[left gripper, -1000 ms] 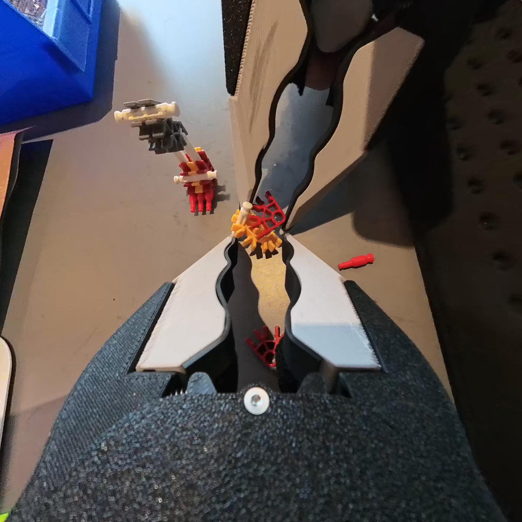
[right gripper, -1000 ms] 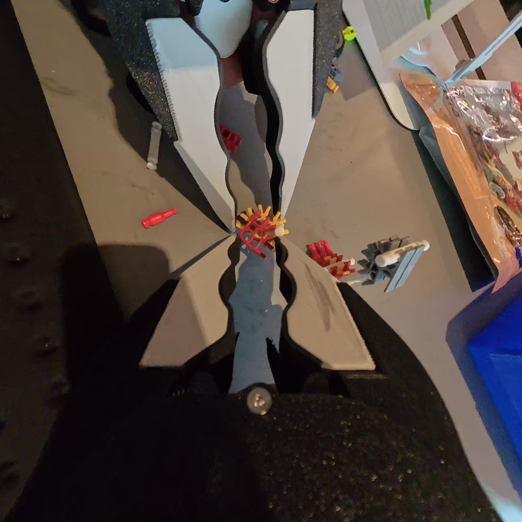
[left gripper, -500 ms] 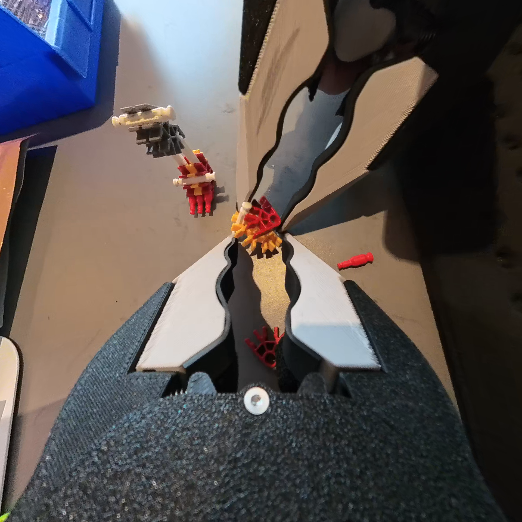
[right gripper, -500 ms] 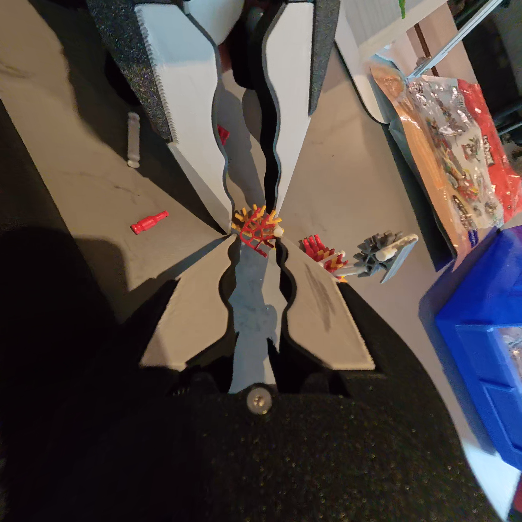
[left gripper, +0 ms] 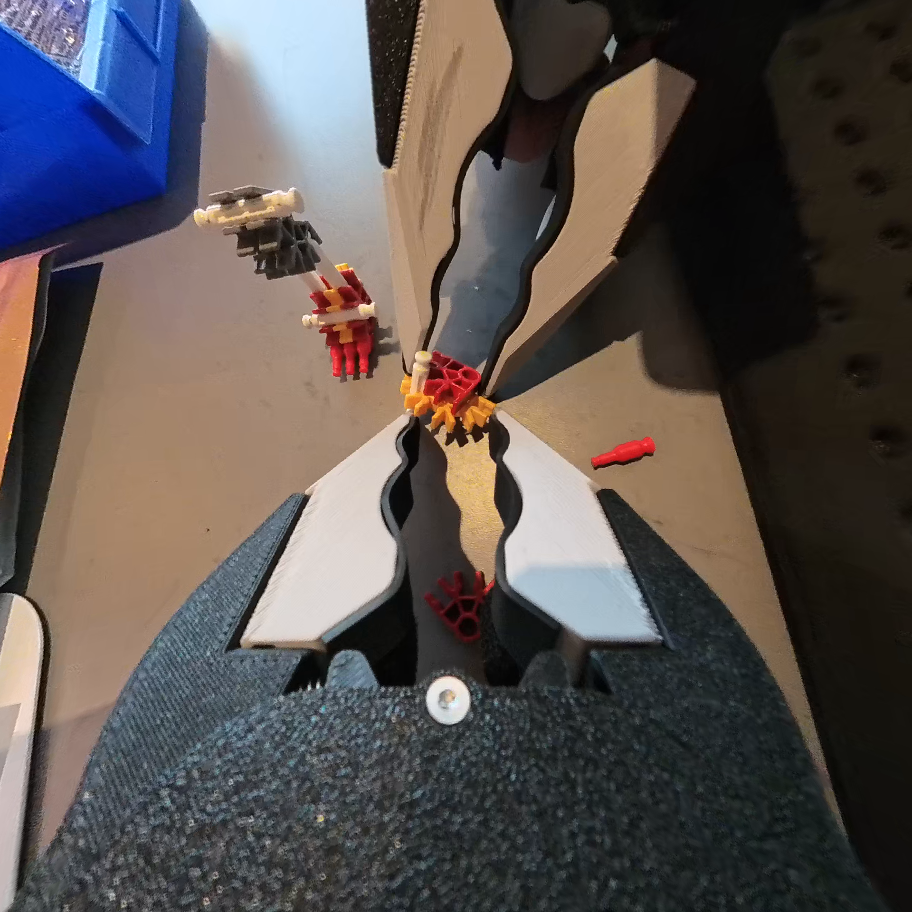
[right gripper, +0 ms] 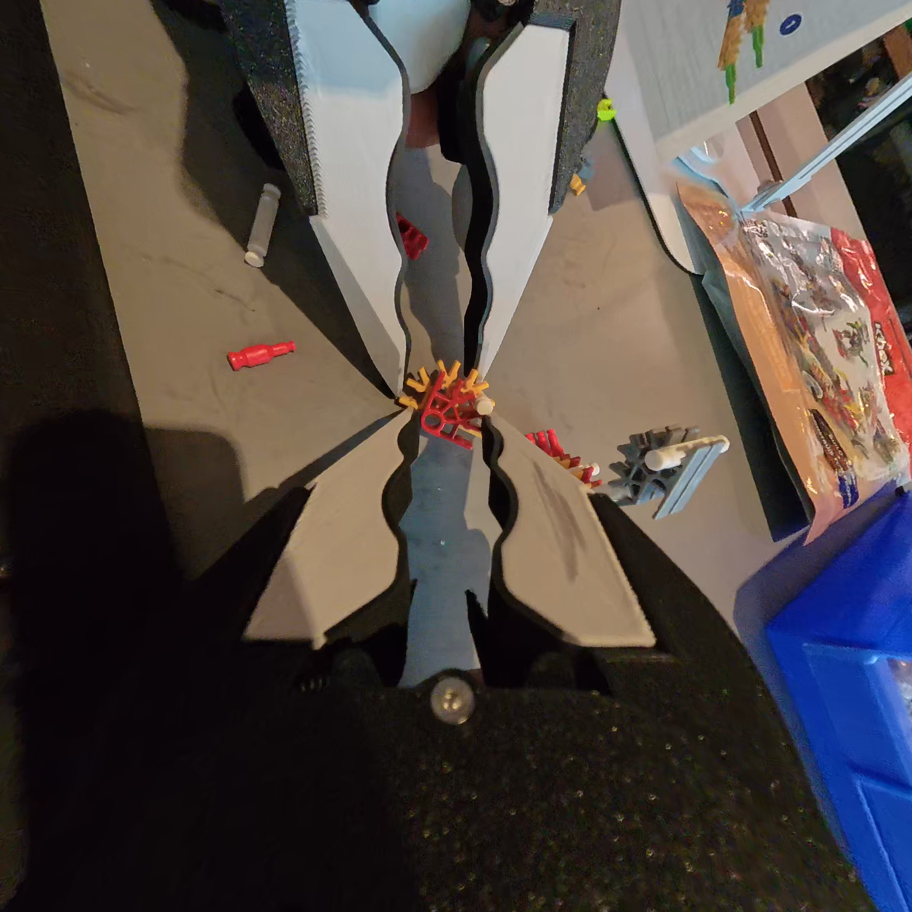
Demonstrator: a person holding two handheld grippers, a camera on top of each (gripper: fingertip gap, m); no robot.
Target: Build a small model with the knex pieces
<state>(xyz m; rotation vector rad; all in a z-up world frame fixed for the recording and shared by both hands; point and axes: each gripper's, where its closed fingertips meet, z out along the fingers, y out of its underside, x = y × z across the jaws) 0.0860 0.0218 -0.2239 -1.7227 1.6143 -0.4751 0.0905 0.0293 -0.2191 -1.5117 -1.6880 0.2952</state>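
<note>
My left gripper [left gripper: 451, 418] is shut on an orange toy connector [left gripper: 456, 413] with a white rod [left gripper: 419, 372] stuck in it. My right gripper [right gripper: 446, 418] is shut on a red toy connector [right gripper: 441, 414]. The two grippers meet tip to tip a little above the grey table [left gripper: 172, 469]. The red connector [left gripper: 451, 380] is pressed against the orange connector [right gripper: 439, 382]. In the left wrist view the right gripper [left gripper: 451, 377] comes down from the top. In the right wrist view the left gripper [right gripper: 439, 382] does the same.
A built piece of grey and red connectors with white rods [left gripper: 296, 276] lies nearby, also seen in the right wrist view [right gripper: 641, 469]. A loose red rod [left gripper: 624, 451], a loose red connector [left gripper: 459, 607] and a pale rod [right gripper: 261, 224] lie on the table. There is also a blue bin [left gripper: 74, 123] and a bag of parts [right gripper: 814, 370]. Less than 4 cm separates the two grippers' tips.
The right gripper has tilted and pushed the red connector closer onto the orange one. The left gripper has hardly moved.
</note>
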